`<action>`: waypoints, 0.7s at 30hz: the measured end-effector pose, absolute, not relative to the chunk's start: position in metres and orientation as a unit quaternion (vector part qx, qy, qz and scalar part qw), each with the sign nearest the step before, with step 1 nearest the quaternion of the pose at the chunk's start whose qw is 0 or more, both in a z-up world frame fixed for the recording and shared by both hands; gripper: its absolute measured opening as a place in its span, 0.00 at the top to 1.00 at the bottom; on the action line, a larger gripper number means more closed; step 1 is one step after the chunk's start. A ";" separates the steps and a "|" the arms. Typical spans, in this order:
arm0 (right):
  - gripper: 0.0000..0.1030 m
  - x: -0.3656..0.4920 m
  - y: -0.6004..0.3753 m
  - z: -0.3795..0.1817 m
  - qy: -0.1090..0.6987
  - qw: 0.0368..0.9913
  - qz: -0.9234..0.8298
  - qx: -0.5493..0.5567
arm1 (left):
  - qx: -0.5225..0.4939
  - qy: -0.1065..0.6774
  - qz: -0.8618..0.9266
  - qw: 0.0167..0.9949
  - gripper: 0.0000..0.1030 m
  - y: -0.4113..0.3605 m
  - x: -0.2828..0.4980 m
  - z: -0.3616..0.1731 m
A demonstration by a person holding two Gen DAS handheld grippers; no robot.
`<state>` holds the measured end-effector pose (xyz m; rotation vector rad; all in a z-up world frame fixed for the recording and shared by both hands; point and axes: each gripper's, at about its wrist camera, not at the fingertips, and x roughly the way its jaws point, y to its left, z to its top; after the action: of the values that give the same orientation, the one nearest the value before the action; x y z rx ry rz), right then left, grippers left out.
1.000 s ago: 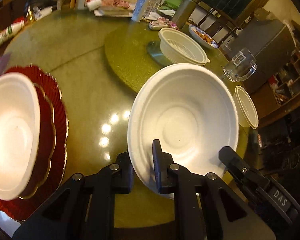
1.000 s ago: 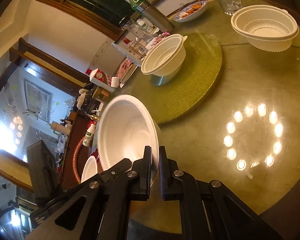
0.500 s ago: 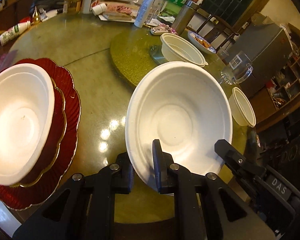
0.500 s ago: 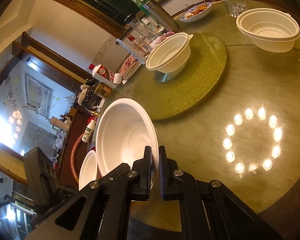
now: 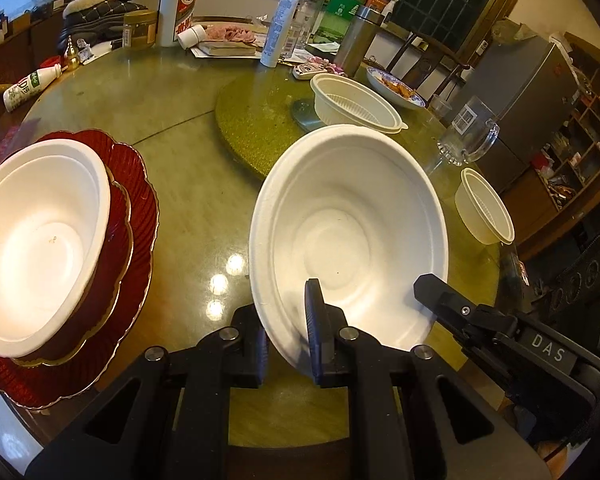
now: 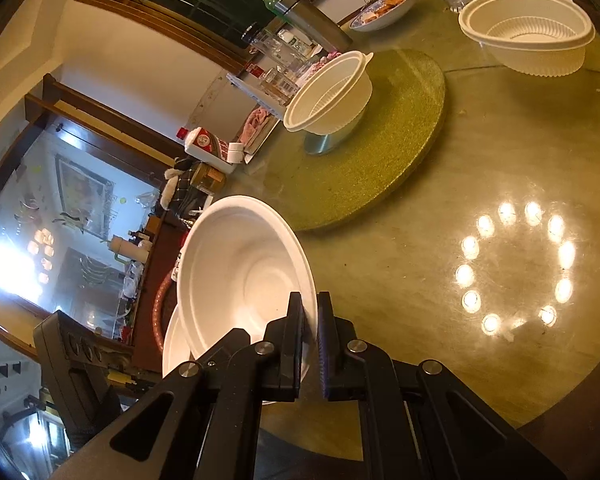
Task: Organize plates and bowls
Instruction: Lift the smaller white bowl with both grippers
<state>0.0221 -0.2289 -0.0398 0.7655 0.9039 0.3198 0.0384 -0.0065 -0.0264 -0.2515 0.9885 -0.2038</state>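
Note:
Both grippers hold one large white bowl point(image 5: 352, 232) above the table. My left gripper point(image 5: 286, 332) is shut on its near rim. My right gripper point(image 6: 309, 320) is shut on its opposite rim, and the bowl also shows in the right wrist view point(image 6: 240, 276). To the left a second white bowl point(image 5: 40, 240) sits in a stack of red gold-edged plates point(image 5: 128, 248); a sliver of this bowl point(image 6: 172, 344) and the red plates point(image 6: 159, 304) shows behind the held bowl. The right gripper's body point(image 5: 500, 328) appears at the lower right of the left wrist view.
A ribbed cream bowl point(image 5: 352, 104) stands on the green turntable point(image 5: 256, 112), another cream bowl point(image 5: 484, 208) near the right table edge beside a glass mug point(image 5: 468, 136). Bottles, a food dish point(image 5: 396, 88) and clutter fill the far side. Table edge runs close below.
The held bowl has moved left toward the red plate stack and lifted slightly; the stack and its bowl now show more fully in the left wrist view. Both grips unchanged.

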 end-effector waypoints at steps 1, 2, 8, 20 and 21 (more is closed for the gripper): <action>0.94 0.023 -0.229 -0.041 0.425 0.818 0.149 0.358 | -0.118 0.472 -0.098 0.868 0.87 -0.007 0.039 -0.027; 0.94 0.024 -0.229 -0.041 0.424 0.818 0.148 0.359 | -0.116 0.472 -0.098 0.869 0.87 -0.008 0.039 -0.027; 0.94 0.028 -0.222 -0.042 0.427 0.819 0.147 0.353 | -0.114 0.471 -0.095 0.870 0.87 -0.002 0.043 -0.030; 0.94 0.035 -0.208 -0.041 0.437 0.822 0.145 0.335 | -0.120 0.472 -0.095 0.868 0.87 0.009 0.045 -0.034; 0.94 0.035 -0.207 -0.040 0.437 0.822 0.146 0.334 | -0.120 0.471 -0.095 0.869 0.87 0.010 0.045 -0.034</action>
<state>0.0351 -0.2068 -0.0403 0.7109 0.9298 0.3098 0.0453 0.0096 -0.0337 -0.2502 0.9860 -0.1992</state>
